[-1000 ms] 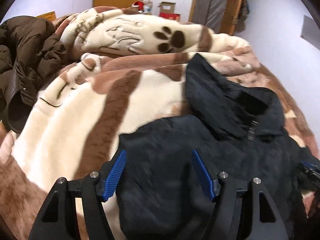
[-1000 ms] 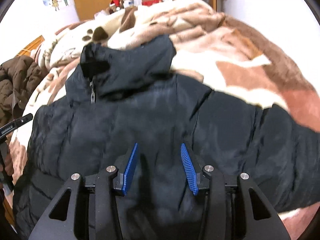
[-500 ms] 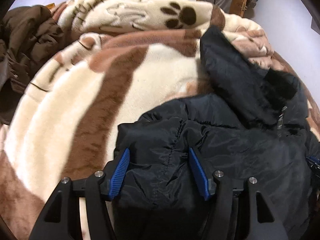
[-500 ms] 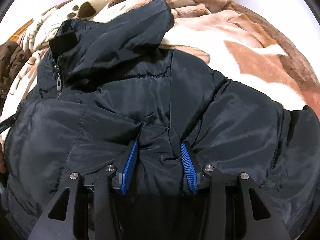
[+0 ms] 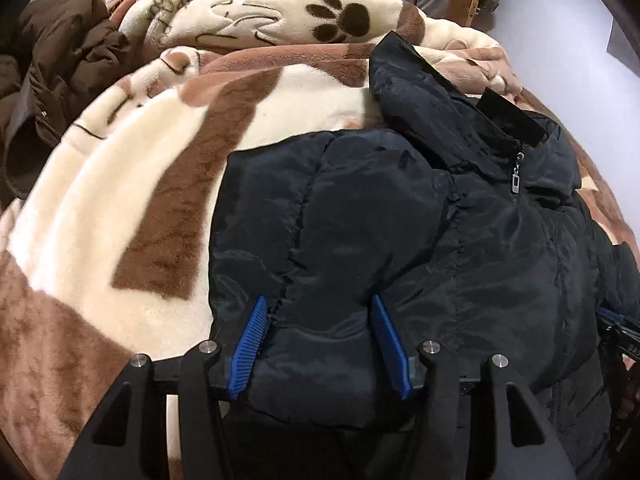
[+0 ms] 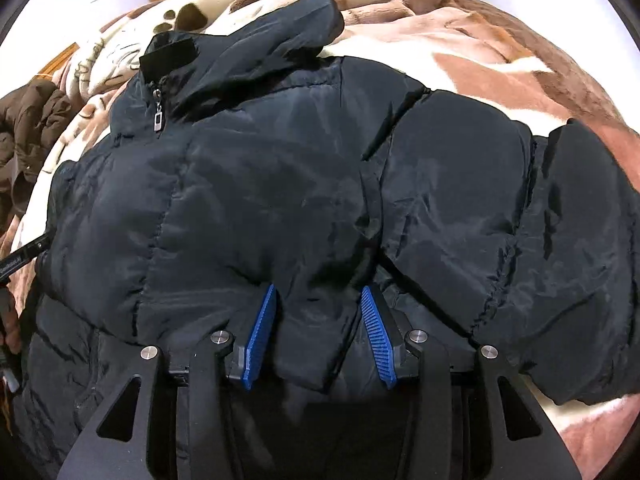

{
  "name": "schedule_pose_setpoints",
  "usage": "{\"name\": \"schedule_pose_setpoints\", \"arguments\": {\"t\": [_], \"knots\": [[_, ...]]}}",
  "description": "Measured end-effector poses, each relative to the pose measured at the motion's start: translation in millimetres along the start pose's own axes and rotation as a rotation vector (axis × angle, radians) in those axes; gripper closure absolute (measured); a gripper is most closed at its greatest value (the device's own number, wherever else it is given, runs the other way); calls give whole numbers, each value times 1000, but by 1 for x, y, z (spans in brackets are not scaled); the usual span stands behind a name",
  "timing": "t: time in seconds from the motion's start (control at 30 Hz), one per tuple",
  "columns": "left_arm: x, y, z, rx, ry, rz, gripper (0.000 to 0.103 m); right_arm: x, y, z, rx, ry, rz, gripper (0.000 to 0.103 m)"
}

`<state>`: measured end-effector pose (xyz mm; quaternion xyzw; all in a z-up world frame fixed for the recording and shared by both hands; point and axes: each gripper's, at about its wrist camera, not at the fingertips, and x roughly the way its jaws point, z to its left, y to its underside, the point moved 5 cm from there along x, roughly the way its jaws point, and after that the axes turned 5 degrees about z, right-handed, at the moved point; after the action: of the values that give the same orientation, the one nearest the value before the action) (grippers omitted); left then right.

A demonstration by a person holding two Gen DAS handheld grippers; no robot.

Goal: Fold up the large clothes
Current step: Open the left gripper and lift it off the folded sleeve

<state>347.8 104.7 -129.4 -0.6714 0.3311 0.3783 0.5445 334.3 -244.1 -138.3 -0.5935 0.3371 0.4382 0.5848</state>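
1. The black puffer jacket (image 6: 280, 184) is quilted synthetic cloth with a faint sheen, its zipper pull (image 6: 158, 120) shiny metal.
2. The cream-and-brown blanket (image 5: 132, 216) is thick, fuzzy plush.
3. The brown coat (image 5: 60, 76) is matt padded cloth.
4. The left gripper (image 5: 318, 340) and right gripper (image 6: 318, 332) are matt black plastic with ribbed blue pads (image 6: 260, 336) and bright metal screws.

No legible text on anything.
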Motion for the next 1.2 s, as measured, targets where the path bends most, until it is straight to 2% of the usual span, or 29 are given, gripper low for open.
{"name": "schedule_pose_setpoints", "arguments": {"t": [0.1,0.2,0.4,0.63,0.73,0.9,1.2], "knots": [[-20,4,-9,25,-6,-8,46,-24,5,-1,7,12,-20,58],[-53,20,-23,28,24,-34,46,-55,18,-6,20,13,-65,58],[-121,74,-59,47,83,-66,46,-123,69,4,22,0,-145,58],[-182,131,-92,67,146,-90,46,-178,133,2,73,-8,-181,58],[-199,148,-102,81,160,-90,46,-196,158,-1,93,-17,-191,58],[-216,165,-117,107,177,-91,46,-218,181,-6,97,-31,-215,58],[-229,174,-134,141,171,-97,46,-230,191,-43,208,-41,-229,55]]}}
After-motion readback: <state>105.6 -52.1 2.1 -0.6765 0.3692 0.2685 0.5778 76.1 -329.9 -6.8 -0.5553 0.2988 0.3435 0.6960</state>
